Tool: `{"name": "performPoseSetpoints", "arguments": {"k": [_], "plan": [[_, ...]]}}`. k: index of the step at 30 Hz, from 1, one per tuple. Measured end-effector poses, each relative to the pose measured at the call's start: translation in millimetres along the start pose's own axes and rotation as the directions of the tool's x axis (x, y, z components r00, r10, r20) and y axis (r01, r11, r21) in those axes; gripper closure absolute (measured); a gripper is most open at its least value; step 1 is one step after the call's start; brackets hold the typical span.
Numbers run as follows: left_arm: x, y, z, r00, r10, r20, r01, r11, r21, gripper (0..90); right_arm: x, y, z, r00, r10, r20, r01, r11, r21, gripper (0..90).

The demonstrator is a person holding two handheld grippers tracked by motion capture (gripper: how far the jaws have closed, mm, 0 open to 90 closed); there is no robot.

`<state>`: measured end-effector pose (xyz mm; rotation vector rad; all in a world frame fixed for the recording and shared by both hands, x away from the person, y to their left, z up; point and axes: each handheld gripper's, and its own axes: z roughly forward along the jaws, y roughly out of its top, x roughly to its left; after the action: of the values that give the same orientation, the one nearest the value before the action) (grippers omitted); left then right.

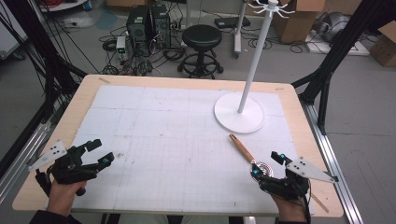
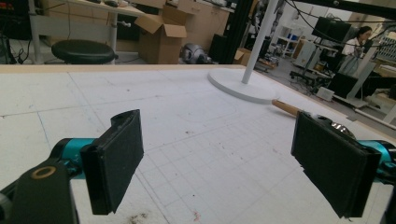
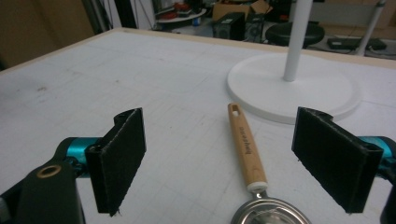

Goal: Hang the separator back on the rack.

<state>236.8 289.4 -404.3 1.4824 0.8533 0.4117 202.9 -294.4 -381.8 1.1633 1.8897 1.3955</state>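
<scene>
My left gripper [image 1: 95, 151] sits at the near left of the table [image 1: 84, 100], well apart from the strainer [image 1: 250, 157]; its fingers [image 2: 119, 158] are spread wide with nothing between them. From there the strainer lies far off to the right, so this hand is the poorer choice for it.

The strainer is the landmark. It lies flat on the white mat, wooden handle [image 3: 246, 144] pointing away from me toward the white stand base [image 1: 239, 112], metal bowl [image 3: 270, 213] at the near end. The long axis runs near-to-far, tilted a little left at the far tip. That tip stops just short of the stand base, not touching as far as I can tell.

My right gripper [image 1: 268, 164] is right at the strainer's bowl end, fingers [image 3: 122, 156] spread with nothing held, 1 on each side of the handle line in the right gripper view. I judge the right hand is the one to take it.

Left of the strainer is open mat. Right of it the table edge is near. Beyond it the stand pole [image 1: 254, 58] blocks a straight push.
</scene>
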Motion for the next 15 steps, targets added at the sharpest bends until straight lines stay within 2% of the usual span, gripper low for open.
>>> {"name": "performPoseSetpoints", "arguments": {"k": [3,10,15], "plan": [[-0.2,0.0,-0.1,1.0,0.004,0.004,-0.004,1.0,0.002,17.3,0.7,0.0,6.5,0.9998,-0.017,-0.006,0.017,1.0,0.026,16.4],[1.1,-0.1,-0.6,1.0,0.0,-0.002,0.0,1.0,0.002,17.2,-6.3,4.9,27.8,0.9997,0.004,-0.026,-0.002,0.998,0.07,16.5],[0.9,-0.5,0.2,1.0,-0.006,0.001,0.006,1.0,0.001,17.3,-14.5,14.0,51.0,0.9993,0.004,-0.038,-0.001,0.995,0.103,16.5]]}}
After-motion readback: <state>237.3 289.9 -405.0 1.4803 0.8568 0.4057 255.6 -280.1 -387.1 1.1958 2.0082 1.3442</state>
